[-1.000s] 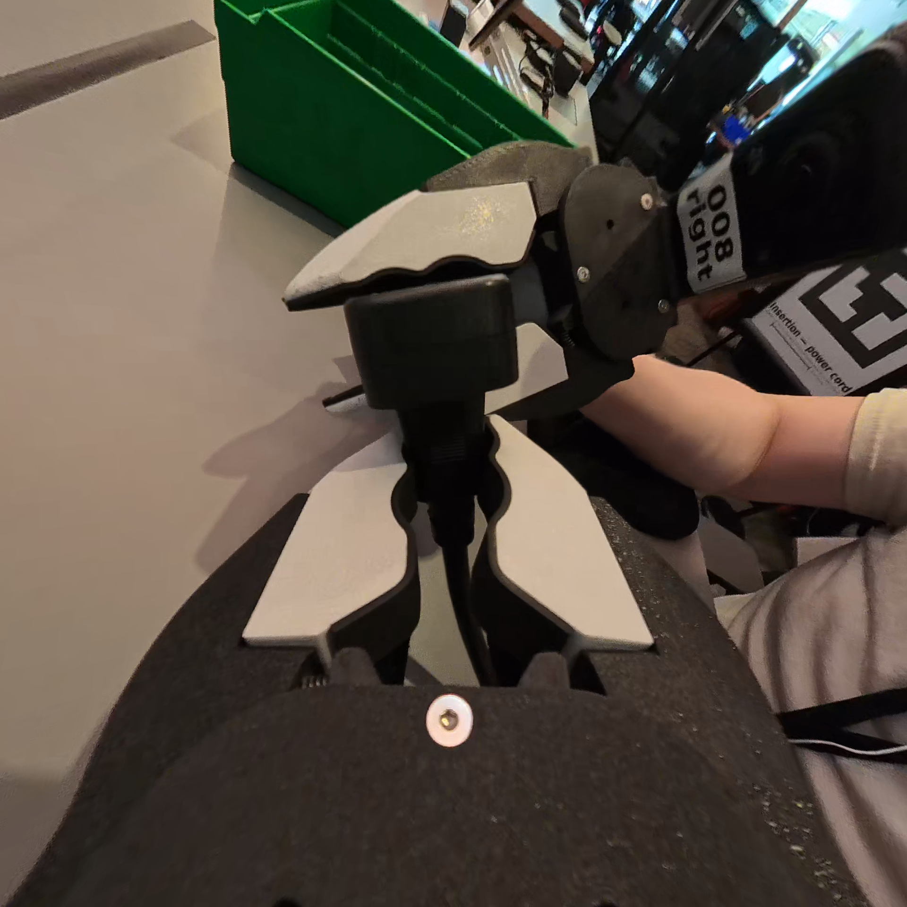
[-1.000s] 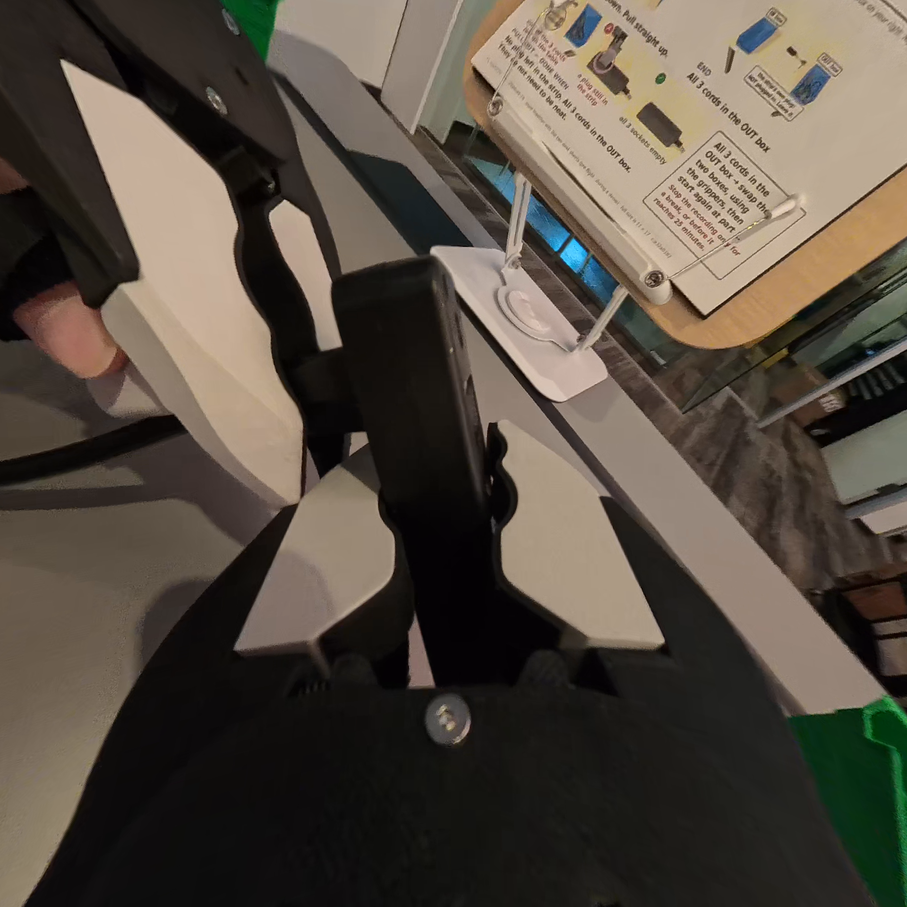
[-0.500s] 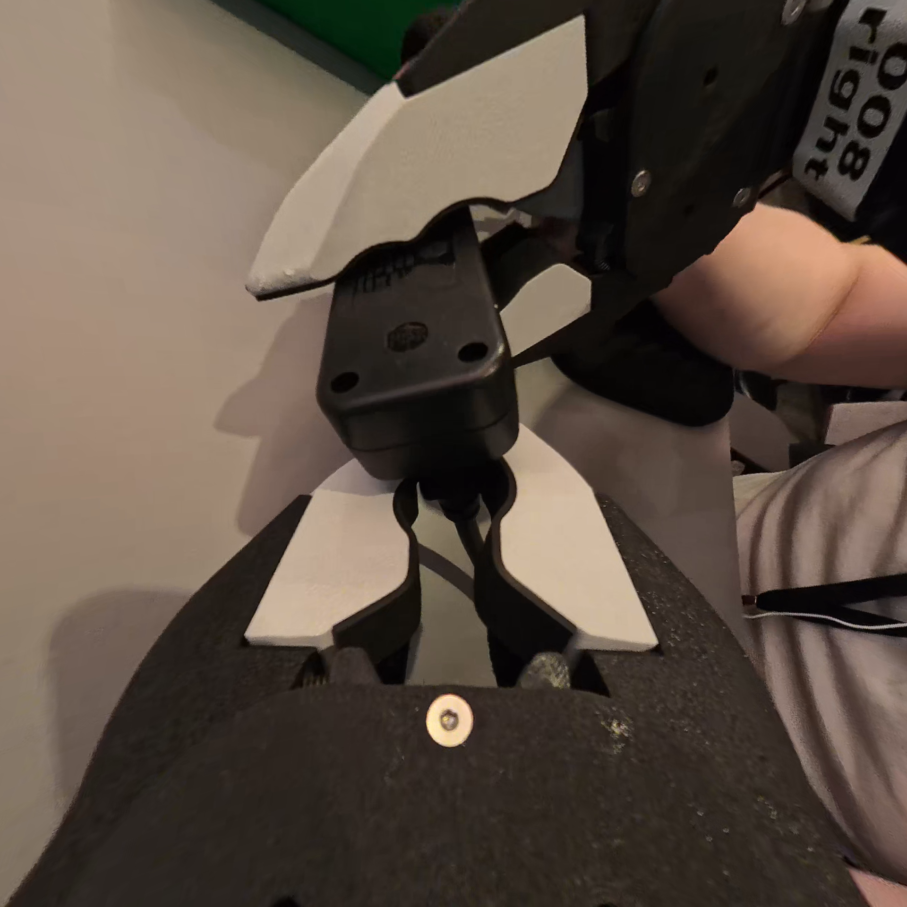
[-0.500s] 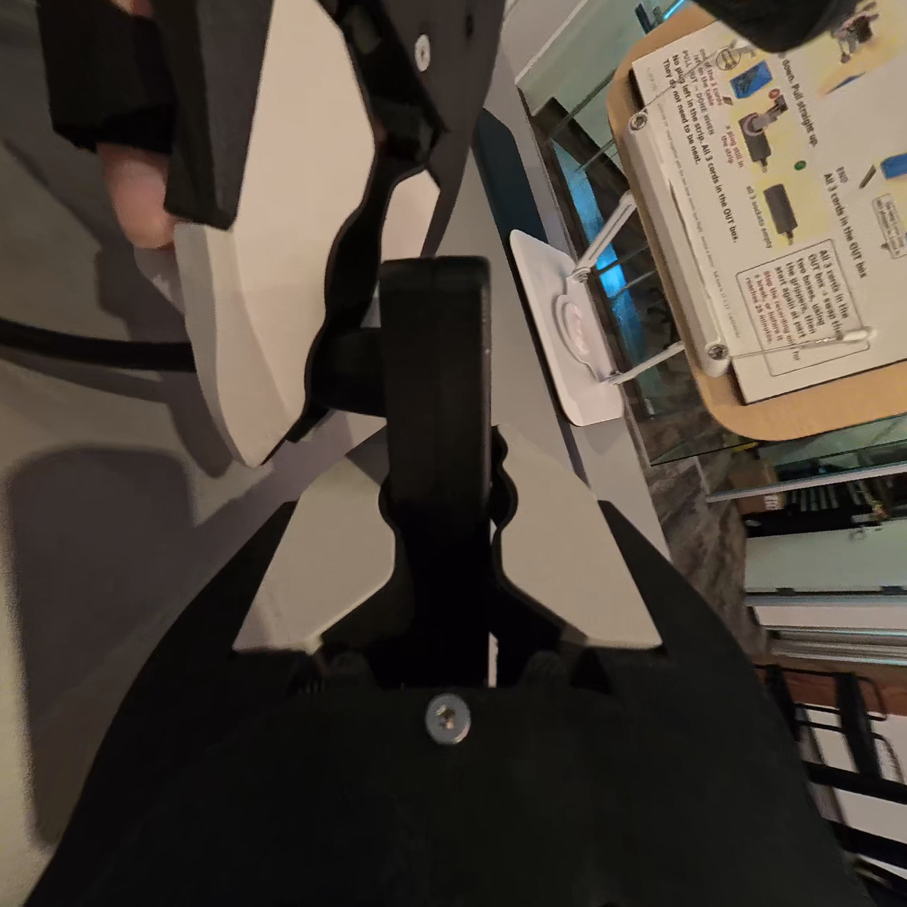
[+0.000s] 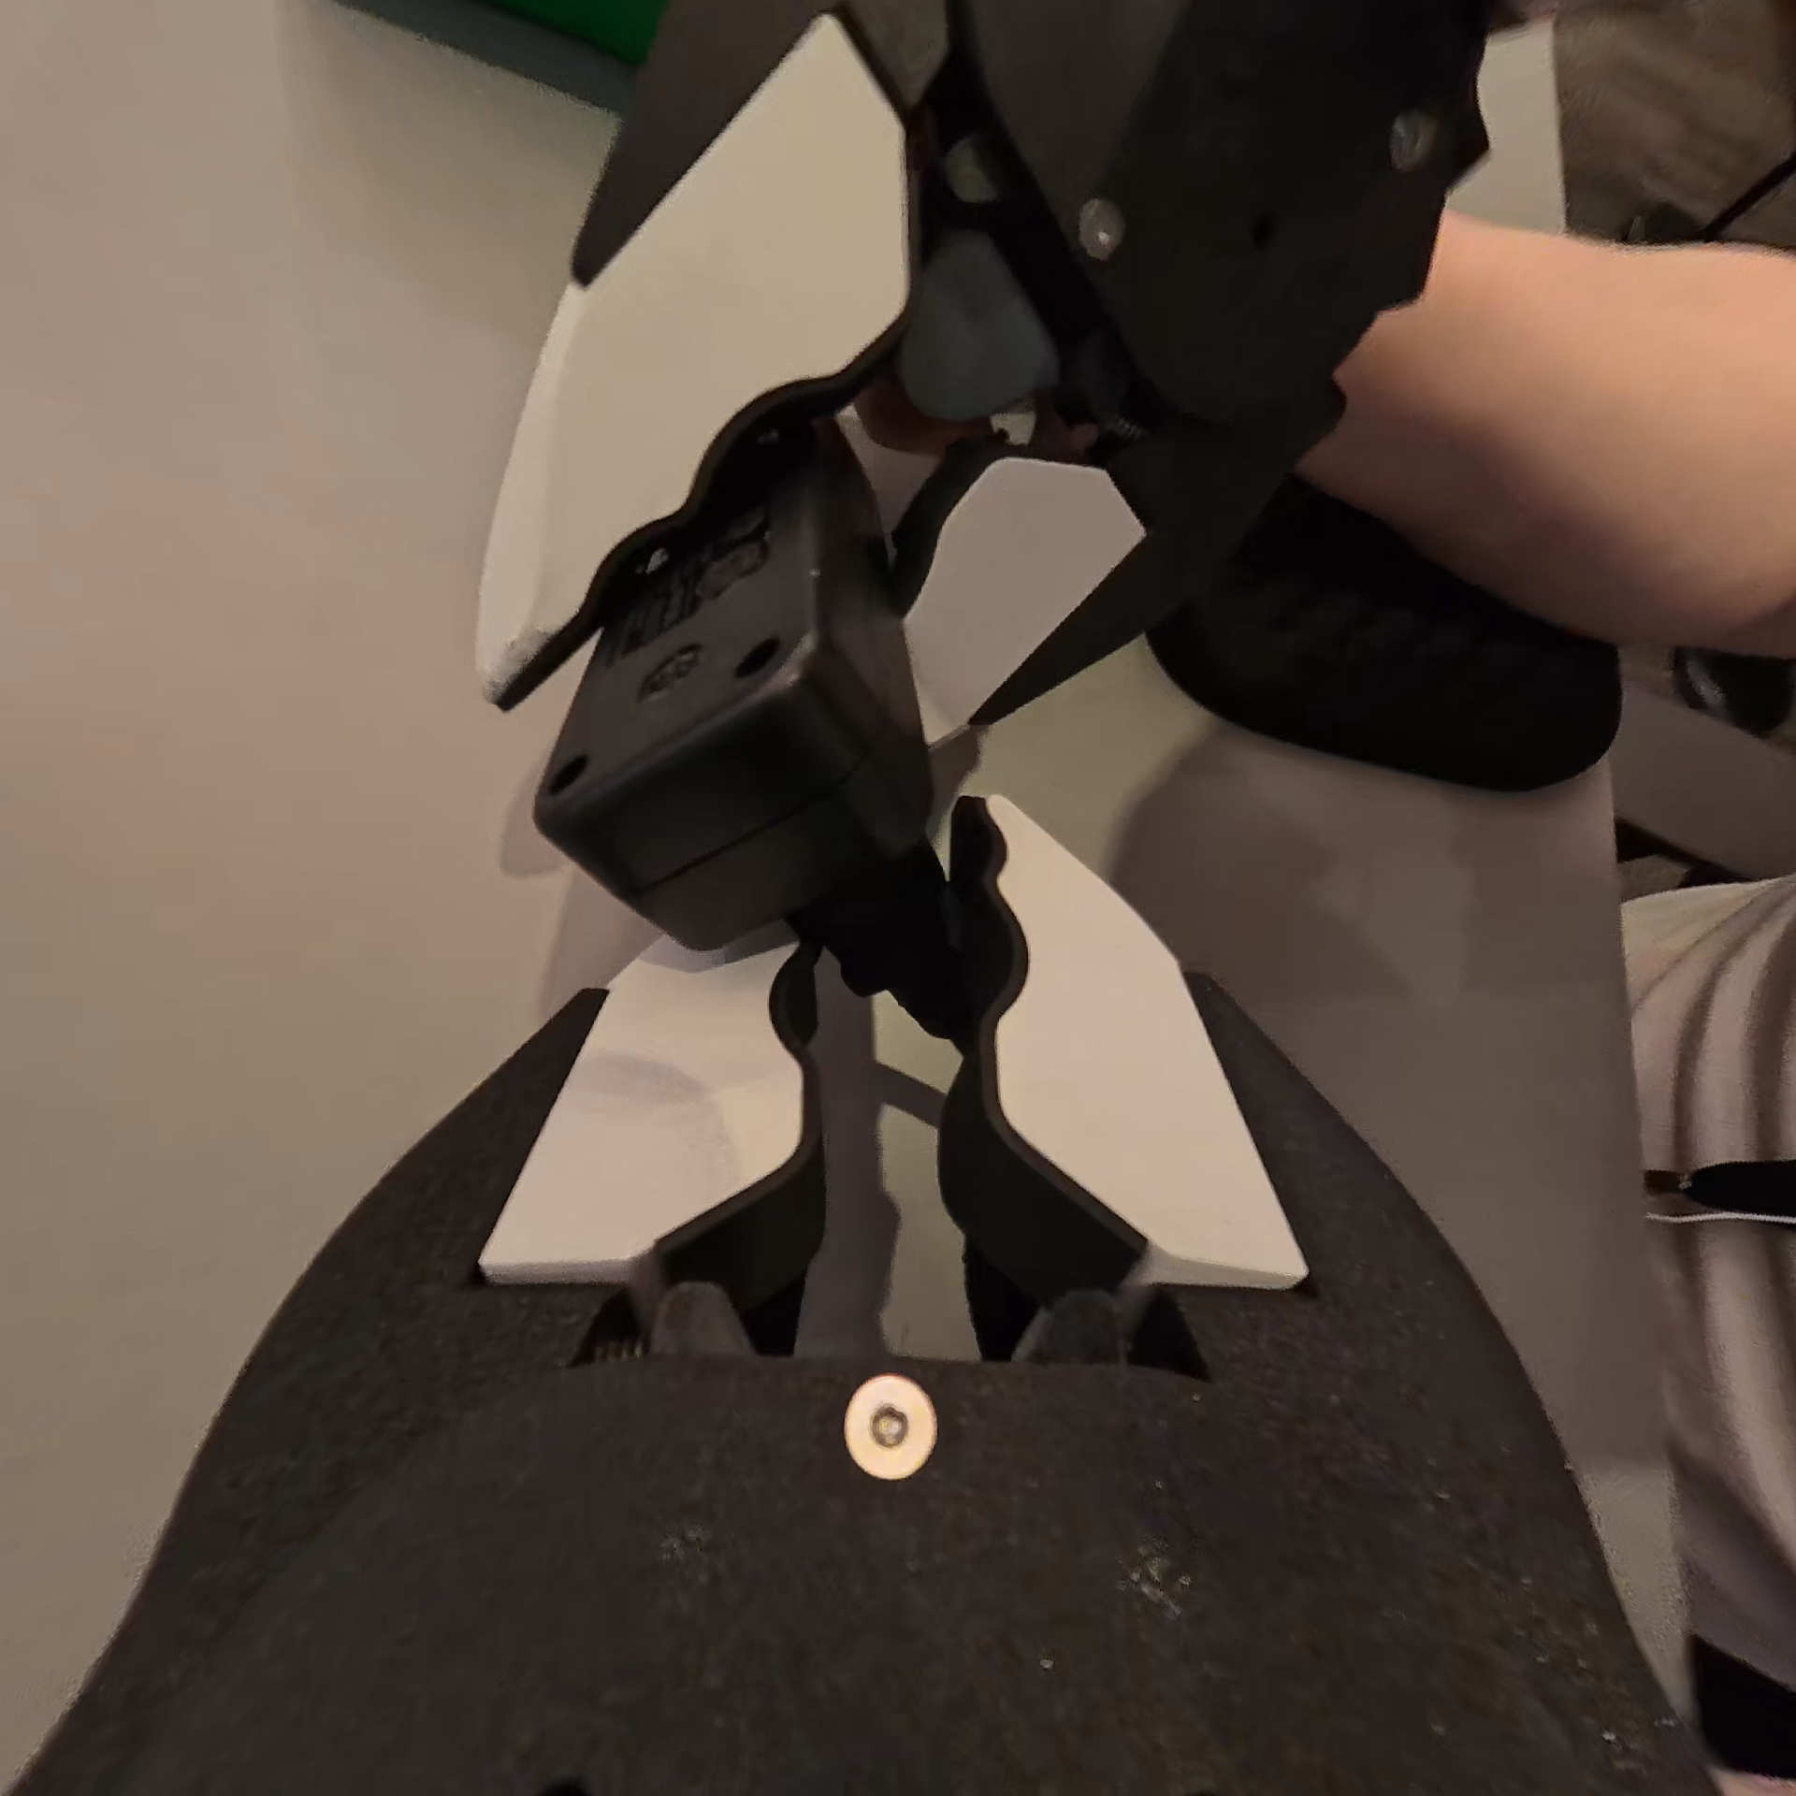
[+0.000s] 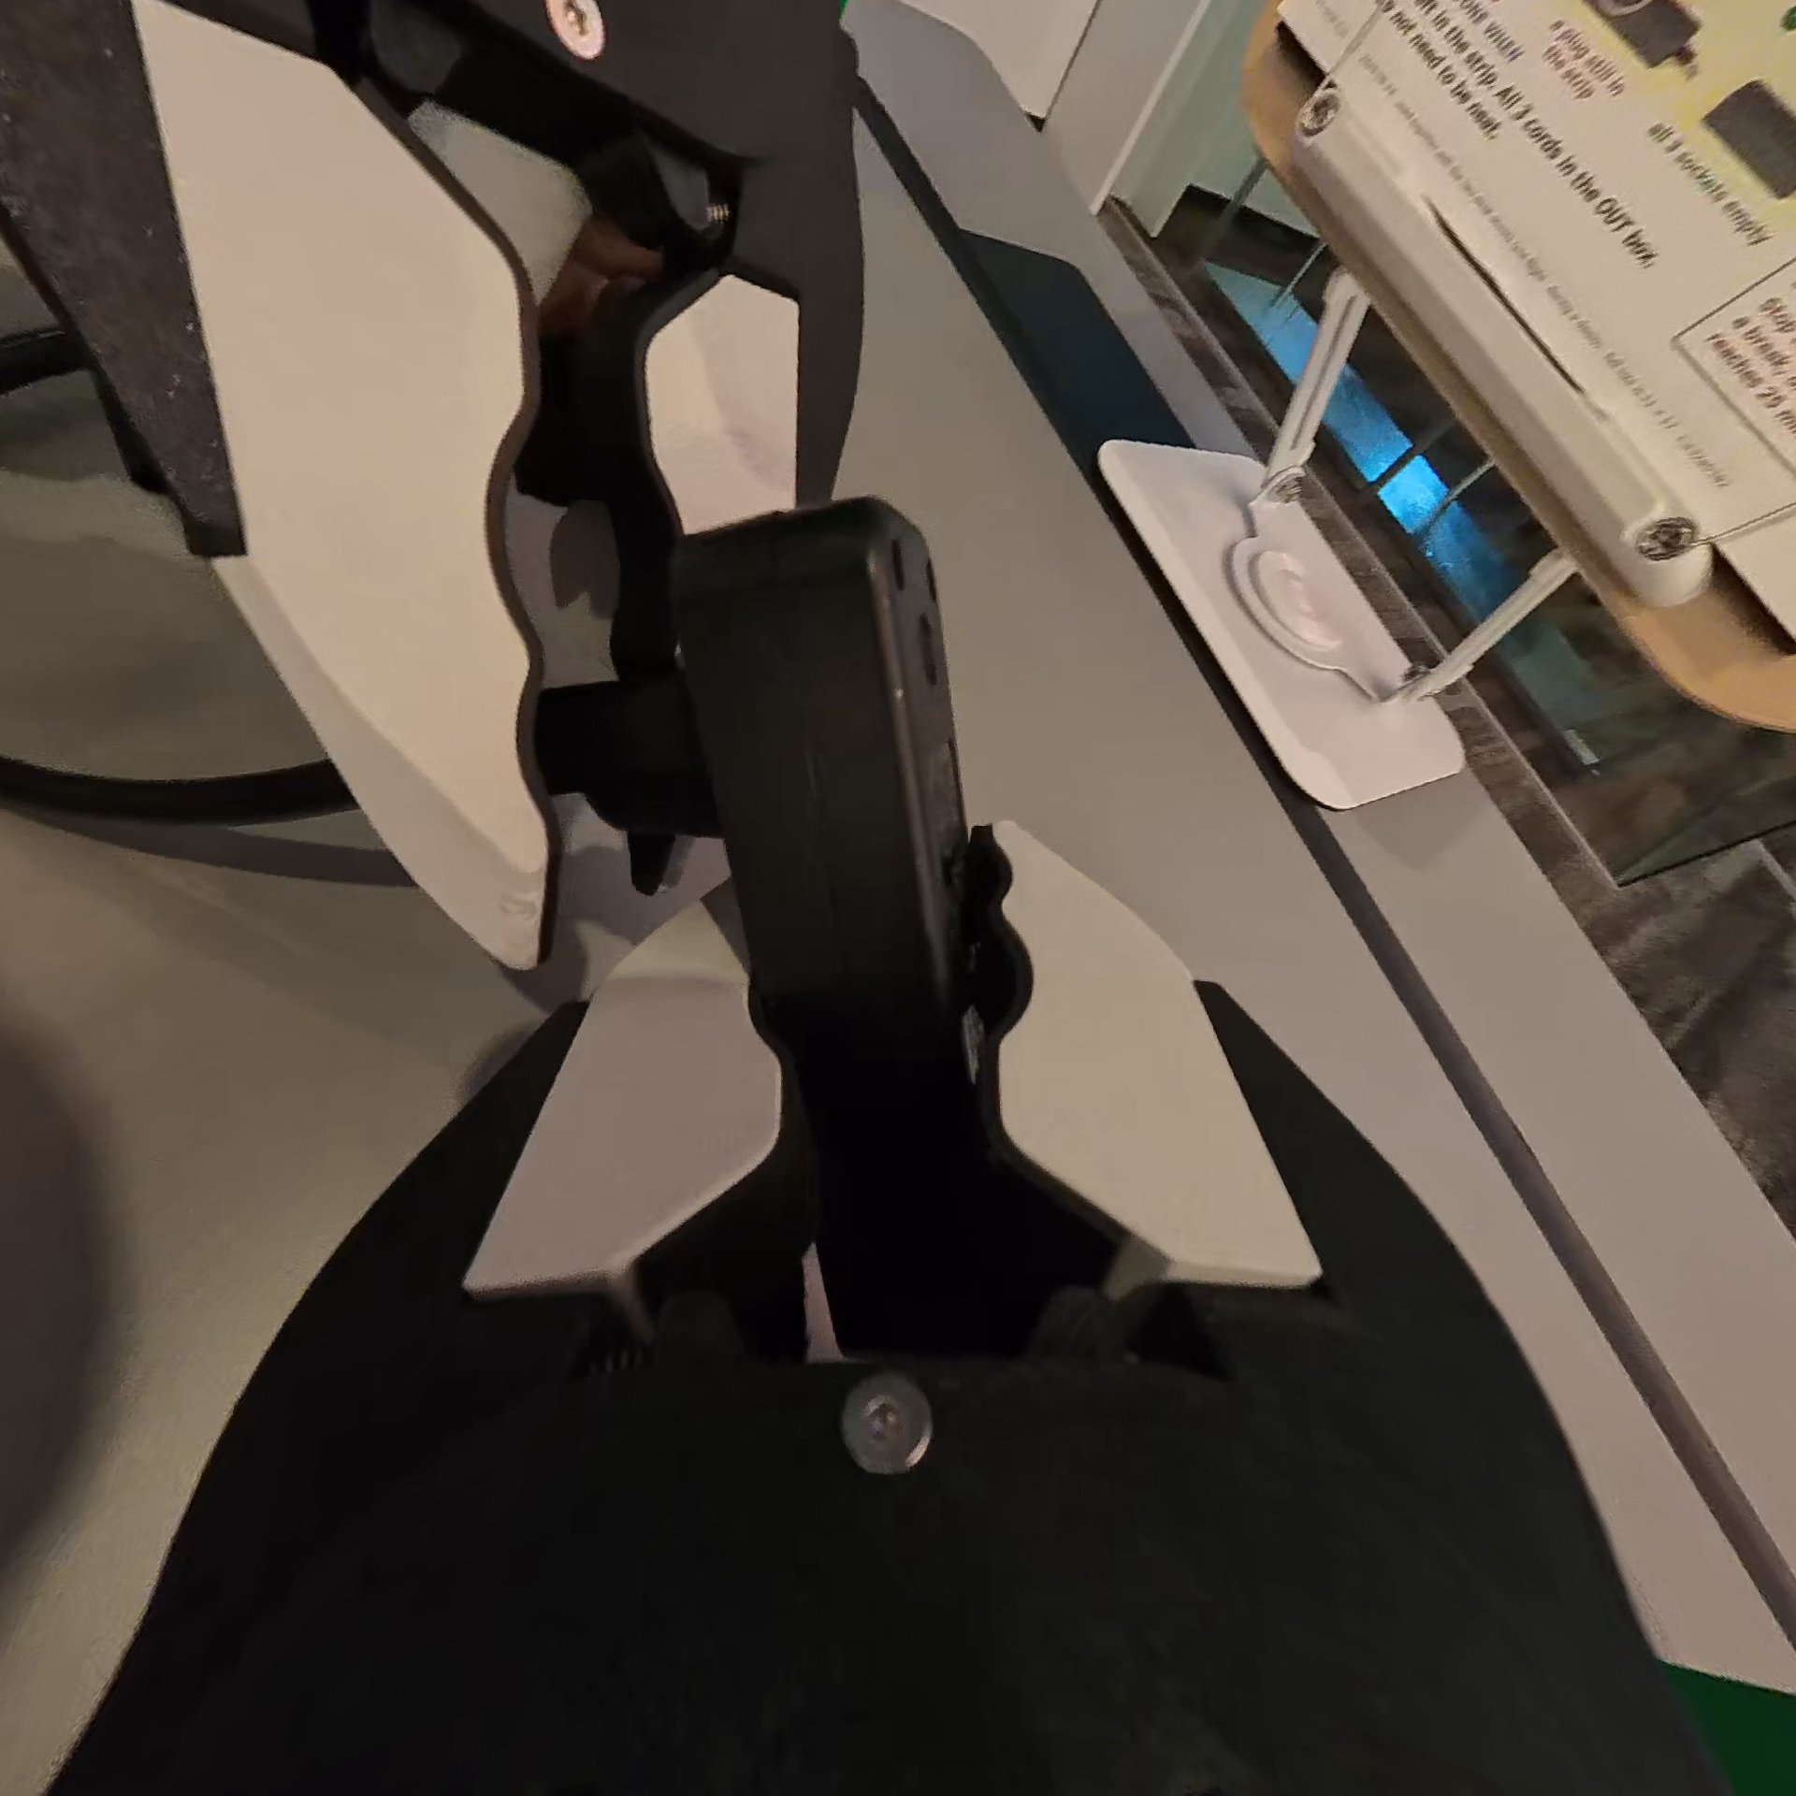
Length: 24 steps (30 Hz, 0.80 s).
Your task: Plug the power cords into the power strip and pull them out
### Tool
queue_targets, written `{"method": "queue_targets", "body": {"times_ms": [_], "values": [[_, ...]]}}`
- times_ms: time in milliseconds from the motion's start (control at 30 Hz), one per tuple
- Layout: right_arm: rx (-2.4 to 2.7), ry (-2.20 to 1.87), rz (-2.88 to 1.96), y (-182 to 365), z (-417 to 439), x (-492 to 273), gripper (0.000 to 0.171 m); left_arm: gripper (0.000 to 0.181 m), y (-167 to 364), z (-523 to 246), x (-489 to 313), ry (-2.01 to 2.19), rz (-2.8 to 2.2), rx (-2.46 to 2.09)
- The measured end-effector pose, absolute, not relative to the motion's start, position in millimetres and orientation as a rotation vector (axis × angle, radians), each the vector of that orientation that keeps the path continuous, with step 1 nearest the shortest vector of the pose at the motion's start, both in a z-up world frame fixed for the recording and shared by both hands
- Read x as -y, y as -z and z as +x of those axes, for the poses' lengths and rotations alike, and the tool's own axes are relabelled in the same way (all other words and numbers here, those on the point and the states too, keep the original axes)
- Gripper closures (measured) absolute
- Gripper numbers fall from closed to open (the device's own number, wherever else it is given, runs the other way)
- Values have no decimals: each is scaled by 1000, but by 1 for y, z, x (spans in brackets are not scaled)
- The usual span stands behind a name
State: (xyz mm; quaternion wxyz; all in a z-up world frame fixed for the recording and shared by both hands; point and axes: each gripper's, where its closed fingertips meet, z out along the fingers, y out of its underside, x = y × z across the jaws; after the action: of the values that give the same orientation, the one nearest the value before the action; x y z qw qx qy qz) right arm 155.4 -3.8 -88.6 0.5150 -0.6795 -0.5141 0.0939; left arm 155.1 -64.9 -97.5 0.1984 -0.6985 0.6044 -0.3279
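1. A pale grey table (image 5: 243, 680) lies under both hand-held grippers. No power strip is in either view.
2. The right gripper (image 6: 875, 923) is clamped on the flat sides of a black plug block (image 5: 719, 777), which sticks straight out ahead of its fingers.
3. The left gripper (image 5: 884, 904) meets it from the opposite side. Its fingers bracket the block's round neck (image 5: 875, 948), which touches the right-hand finger. It is unclear whether they are gripping it.
4. Ahead and to the right of the right gripper, a white stand (image 6: 1283, 622) holds a printed sheet.
5. The cord (image 6: 146, 787) trails off to the left of the right gripper, along the table.
6. Step in hand: this looks like a pass of the plug from one gripper to the other, before any plugging in.
7. The next move likely calls for the left gripper to release the neck, then the right to carry the block to the strip and line it up squarely.
8. Compared with half a second ago, the block now tilts left of the left gripper instead of sitting square, and the gap between that gripper's fingers looks slightly wider.
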Motion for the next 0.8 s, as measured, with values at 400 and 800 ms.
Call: {"method": "queue_targets", "body": {"times_ms": [400, 800], "values": [[1266, -22, -1532, 87, 163, -3, 139, 158, 98, 166, 60, 1191, -2034, -1468], [1244, 41, -1608, 98, 163, -12, 138, 159, 103, 165, 52, 1192, -2119, -1399]]}}
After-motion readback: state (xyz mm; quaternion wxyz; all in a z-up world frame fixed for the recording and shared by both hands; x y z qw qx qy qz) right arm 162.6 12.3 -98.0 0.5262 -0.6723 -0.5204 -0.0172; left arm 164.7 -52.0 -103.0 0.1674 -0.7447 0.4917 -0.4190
